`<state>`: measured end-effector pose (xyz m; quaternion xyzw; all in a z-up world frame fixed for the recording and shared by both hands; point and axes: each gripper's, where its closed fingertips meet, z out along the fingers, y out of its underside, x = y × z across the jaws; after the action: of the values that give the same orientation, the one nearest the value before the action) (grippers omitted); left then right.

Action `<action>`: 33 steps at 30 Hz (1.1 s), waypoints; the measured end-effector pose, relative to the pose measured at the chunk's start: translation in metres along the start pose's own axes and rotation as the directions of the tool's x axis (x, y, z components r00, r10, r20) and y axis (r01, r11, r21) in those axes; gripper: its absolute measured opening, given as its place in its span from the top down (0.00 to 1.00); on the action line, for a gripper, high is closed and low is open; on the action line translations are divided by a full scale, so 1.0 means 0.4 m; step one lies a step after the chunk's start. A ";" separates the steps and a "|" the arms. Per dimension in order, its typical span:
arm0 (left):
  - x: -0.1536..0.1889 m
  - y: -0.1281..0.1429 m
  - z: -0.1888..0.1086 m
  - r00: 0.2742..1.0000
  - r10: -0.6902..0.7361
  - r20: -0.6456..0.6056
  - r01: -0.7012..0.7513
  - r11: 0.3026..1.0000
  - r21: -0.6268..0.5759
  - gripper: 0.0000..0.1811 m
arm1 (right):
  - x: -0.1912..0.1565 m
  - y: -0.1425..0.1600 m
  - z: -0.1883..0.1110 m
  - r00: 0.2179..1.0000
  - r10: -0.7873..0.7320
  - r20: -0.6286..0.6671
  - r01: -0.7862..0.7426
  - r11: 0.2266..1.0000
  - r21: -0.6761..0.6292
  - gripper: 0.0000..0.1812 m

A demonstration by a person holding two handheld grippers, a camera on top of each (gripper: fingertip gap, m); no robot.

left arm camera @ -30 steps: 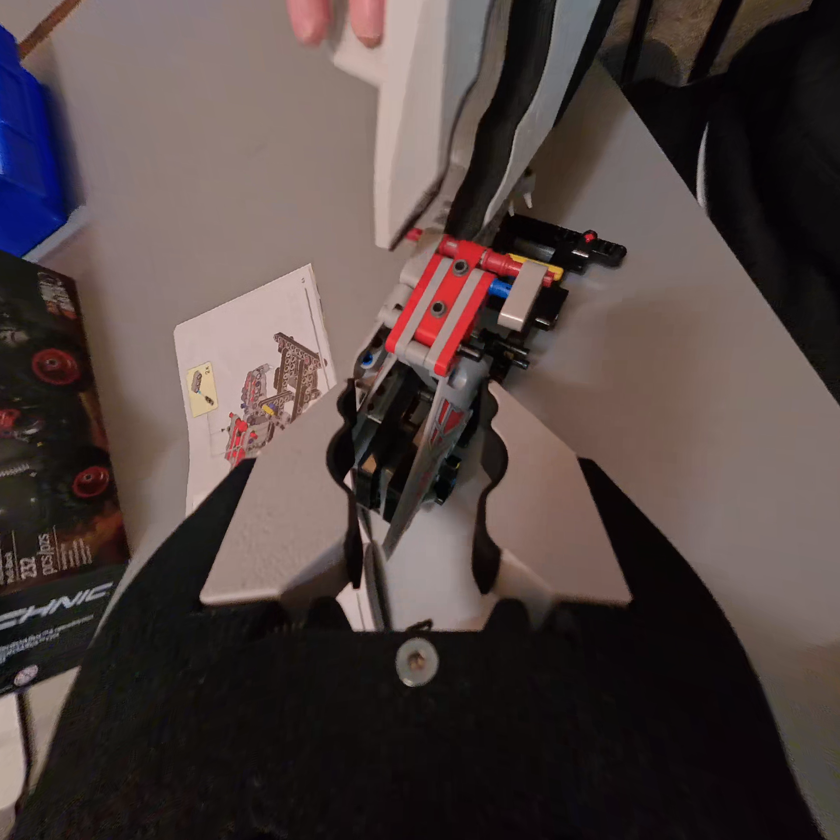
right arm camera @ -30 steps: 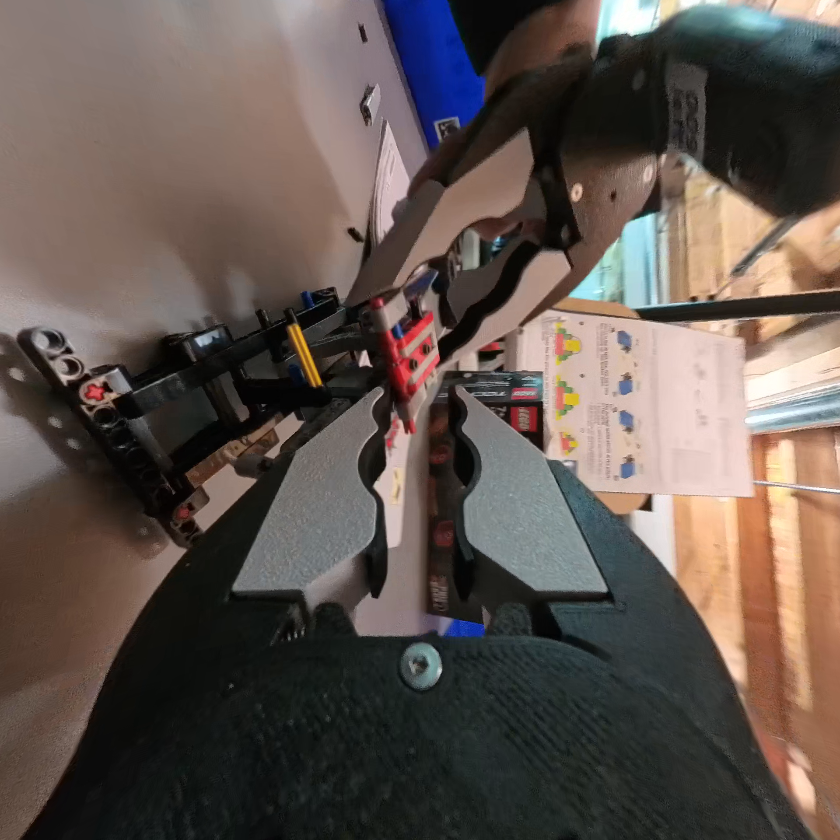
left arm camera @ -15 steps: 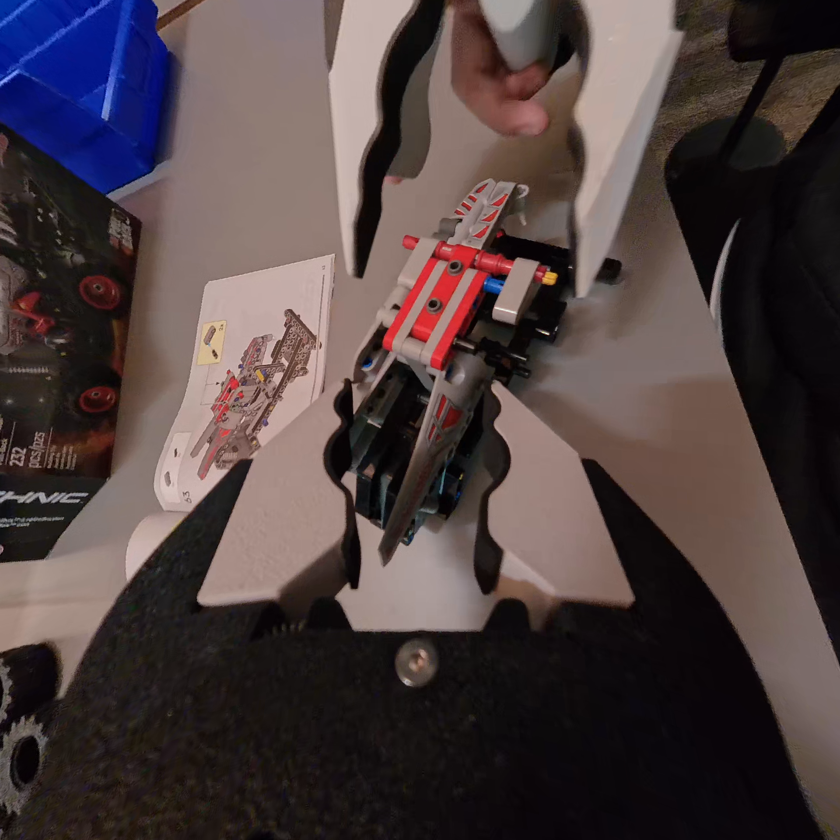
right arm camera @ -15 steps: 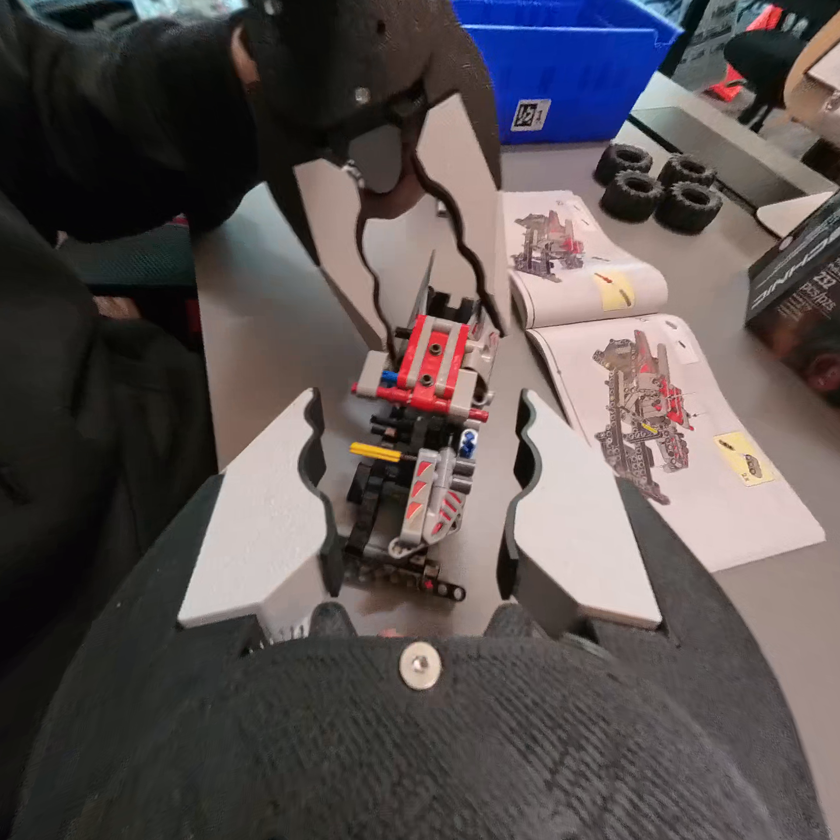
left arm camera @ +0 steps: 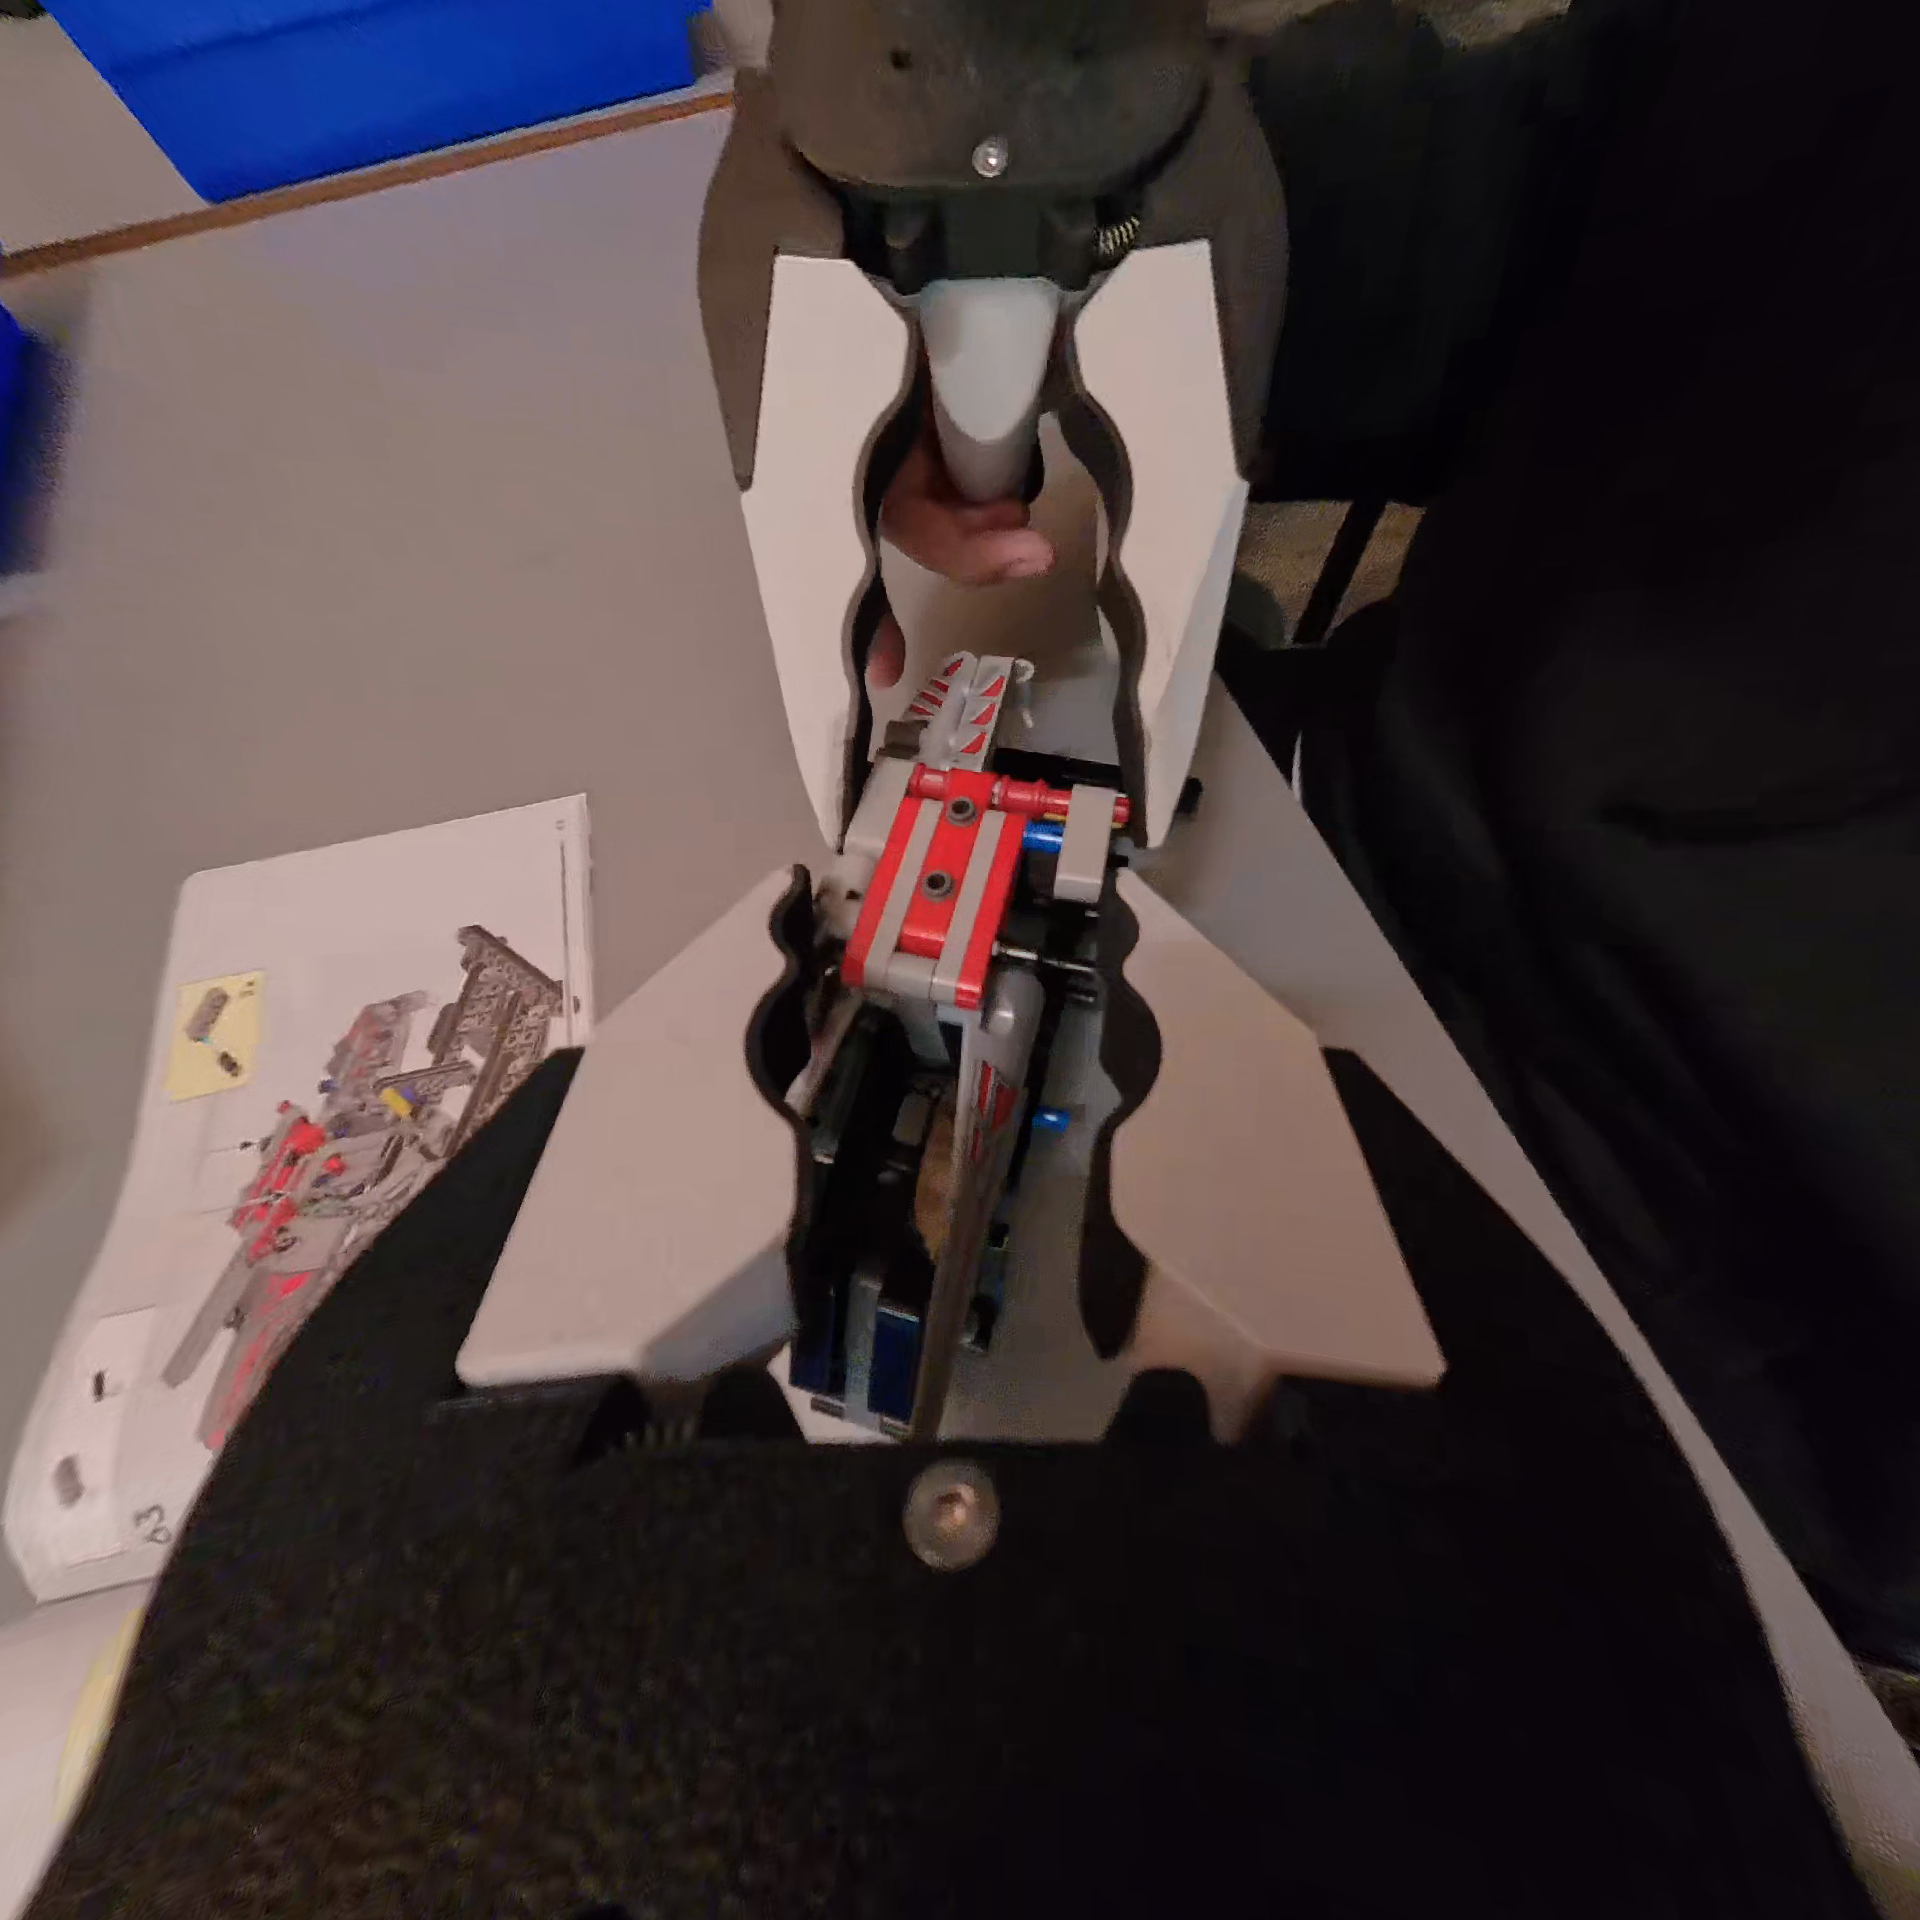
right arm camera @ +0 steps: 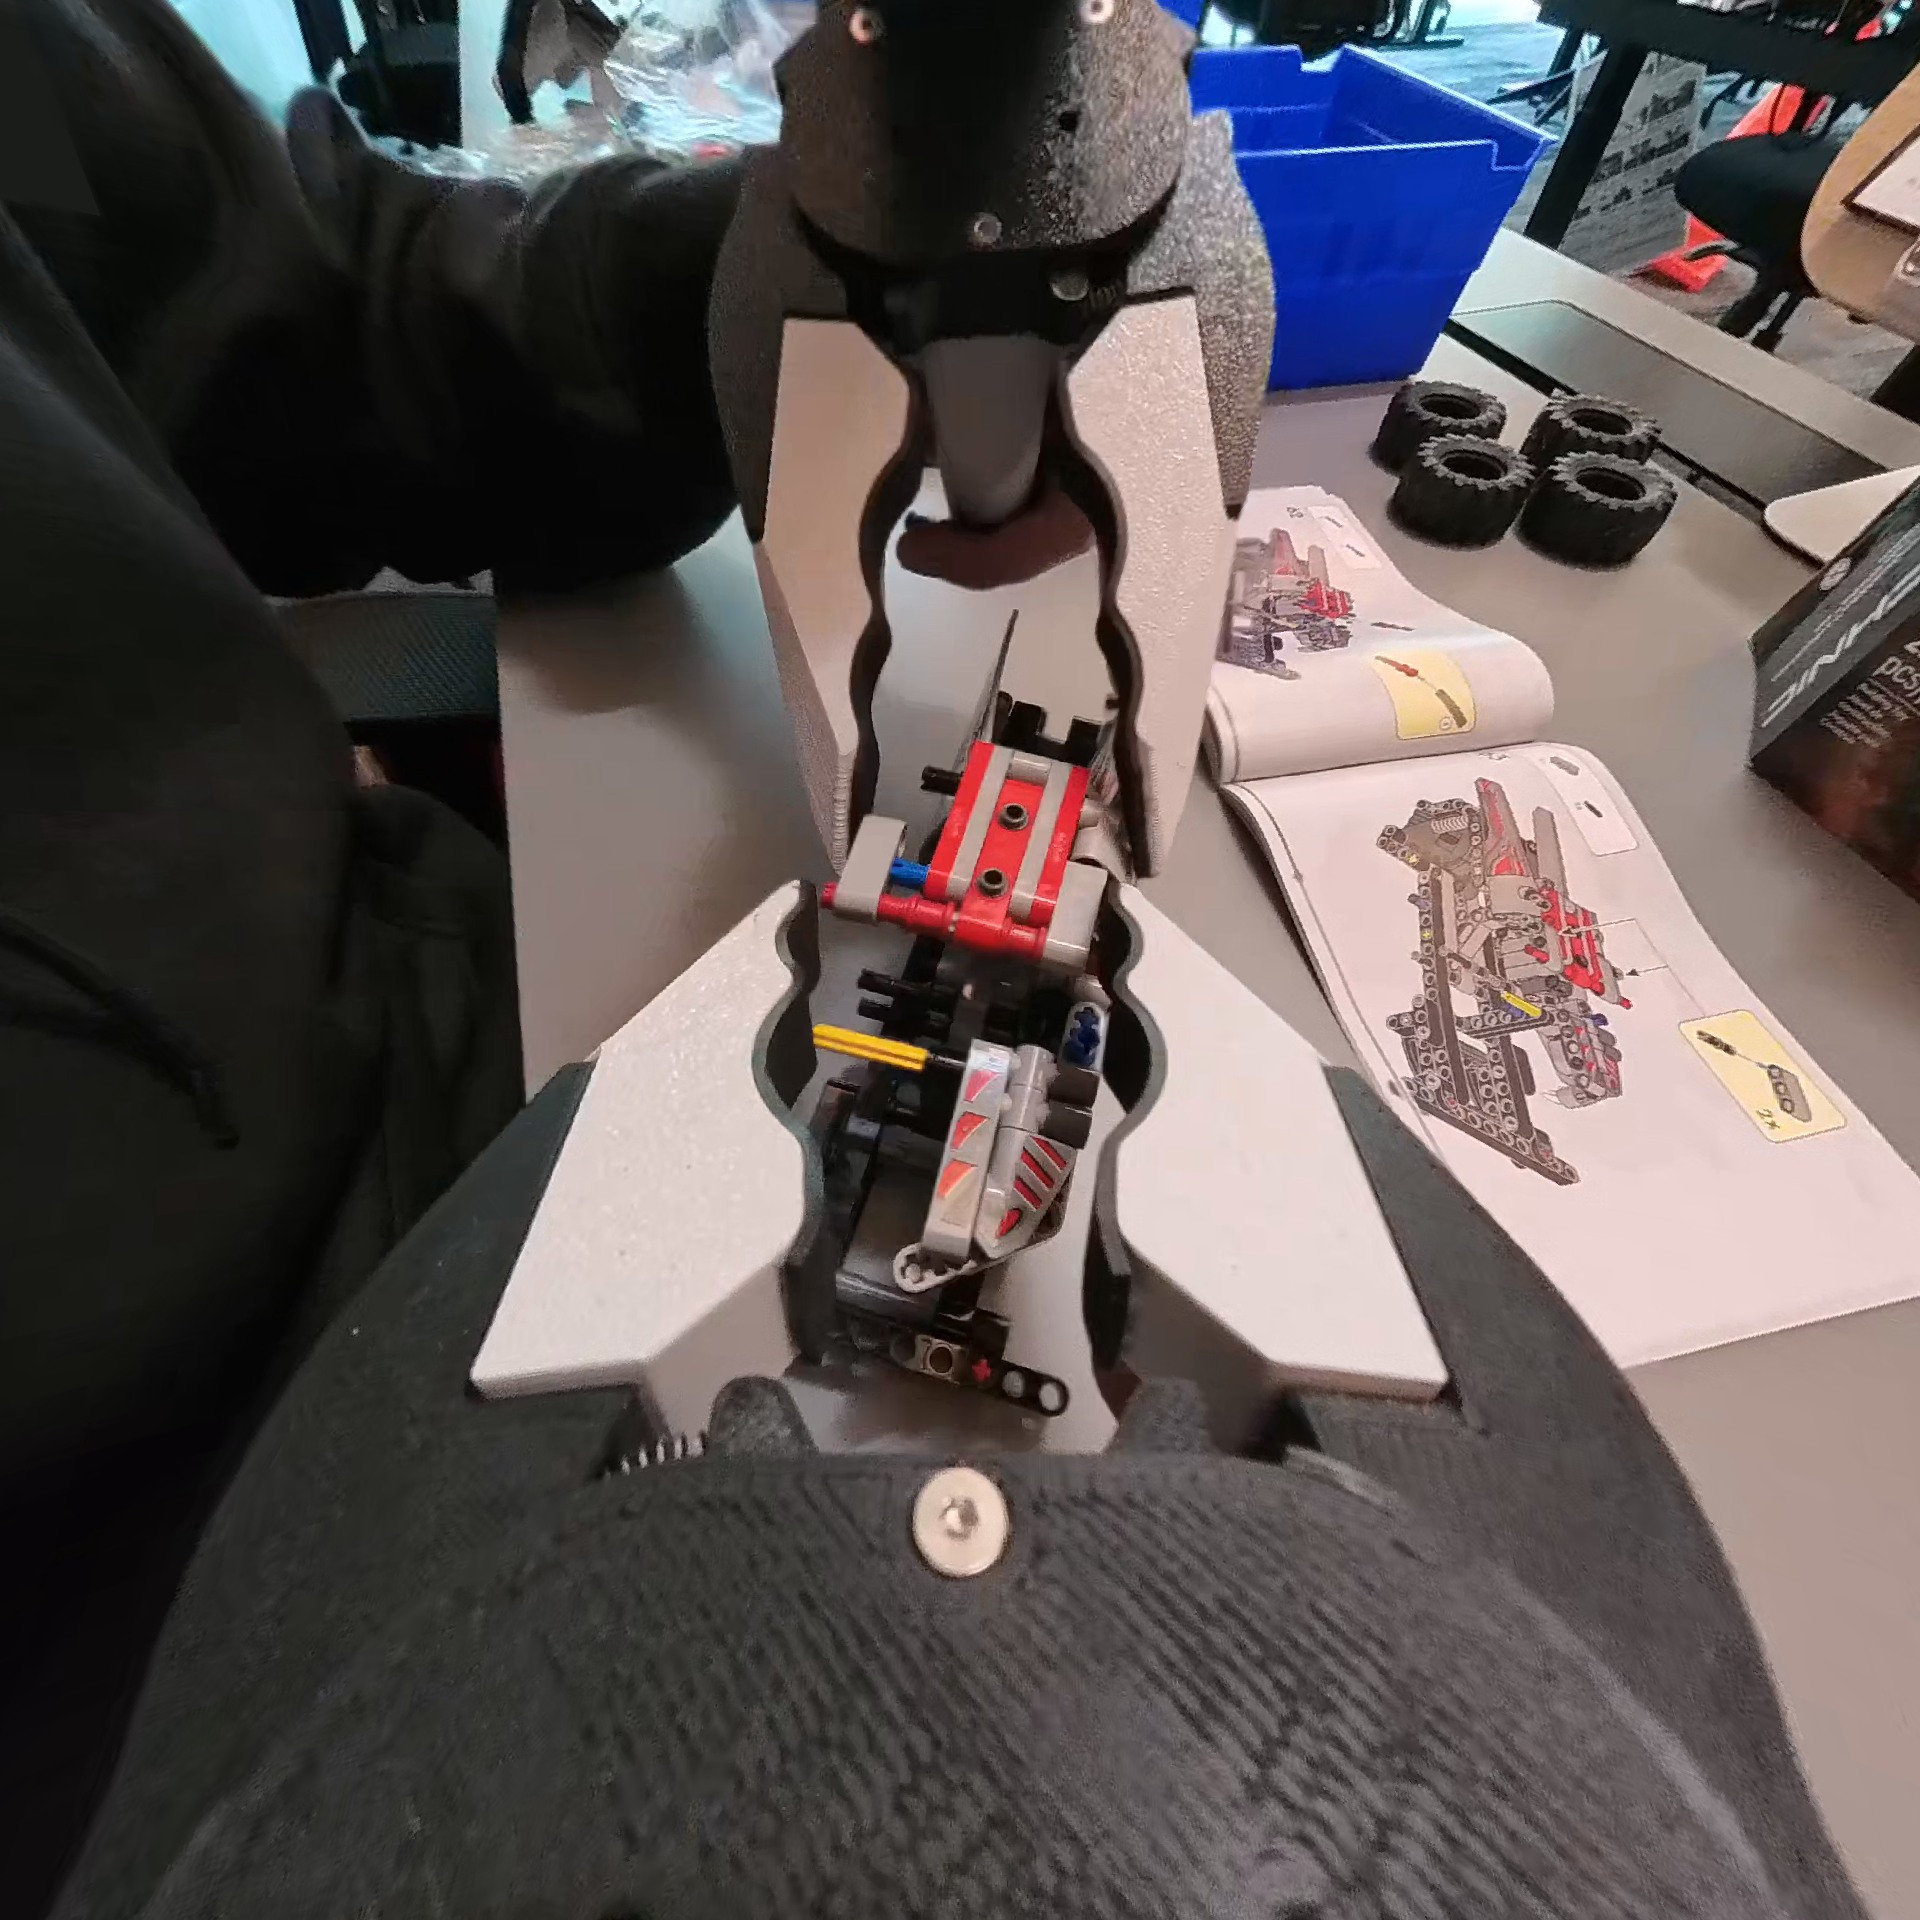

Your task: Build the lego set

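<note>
A partly built lego model (left arm camera: 925,894) with a red and grey top panel, black beams and a yellow axle rests on the grey table (left arm camera: 416,520). My left gripper (left arm camera: 961,878) is closed on one end of it. My right gripper (right arm camera: 961,891) faces it from the opposite side, fingers closed on the other end of the model (right arm camera: 1008,831). The fingertips of both grippers nearly meet at the red panel. The right gripper (left arm camera: 987,836) shows at the top of the left wrist view, the left gripper (right arm camera: 992,862) at the top of the right wrist view.
An open instruction booklet (right arm camera: 1558,935) lies beside the model; it also shows in the left wrist view (left arm camera: 364,1039). Several black tyres (right arm camera: 1527,478), a blue bin (right arm camera: 1351,187) and a dark set box (right arm camera: 1849,707) stand farther off. The table's edge and a person's dark clothing are close. Both grippers' tips are close together, under 4 cm apart.
The right gripper has swung round to face the left one, come down over the model and narrowed its fingers onto it. The left gripper has slid farther along the model.
</note>
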<state>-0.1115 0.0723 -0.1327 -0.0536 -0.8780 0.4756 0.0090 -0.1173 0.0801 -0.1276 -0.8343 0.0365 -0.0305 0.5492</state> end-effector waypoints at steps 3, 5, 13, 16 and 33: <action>0.001 0.001 -0.001 1.000 -0.006 -0.001 0.006 1.000 -0.006 0.71 | 0.002 -0.001 0.001 1.000 0.001 -0.030 -0.001 1.000 0.019 0.70; 0.005 0.003 -0.001 0.999 0.035 0.011 -0.035 0.999 -0.029 0.71 | 0.000 -0.002 0.000 0.999 0.007 -0.035 -0.006 0.999 0.034 0.71; 0.006 0.001 -0.001 0.994 0.104 0.013 -0.101 0.985 -0.136 0.69 | 0.012 0.000 -0.008 0.995 0.029 -0.092 -0.026 0.999 0.025 0.68; 0.009 -0.009 0.002 0.994 0.105 -0.003 -0.104 0.985 -0.140 0.69 | 0.002 -0.004 -0.016 0.993 0.097 -0.069 -0.095 0.995 0.036 0.64; 0.009 -0.016 0.028 0.972 0.189 -0.138 -0.226 0.912 -0.343 0.75 | 0.002 0.039 -0.049 0.976 0.072 -0.207 -0.098 0.988 -0.119 0.61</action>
<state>-0.1163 0.0599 -0.1335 -0.1714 -0.9372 0.3037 -0.0066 -0.1186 0.0559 -0.1340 -0.8582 0.1295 -0.0891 0.4887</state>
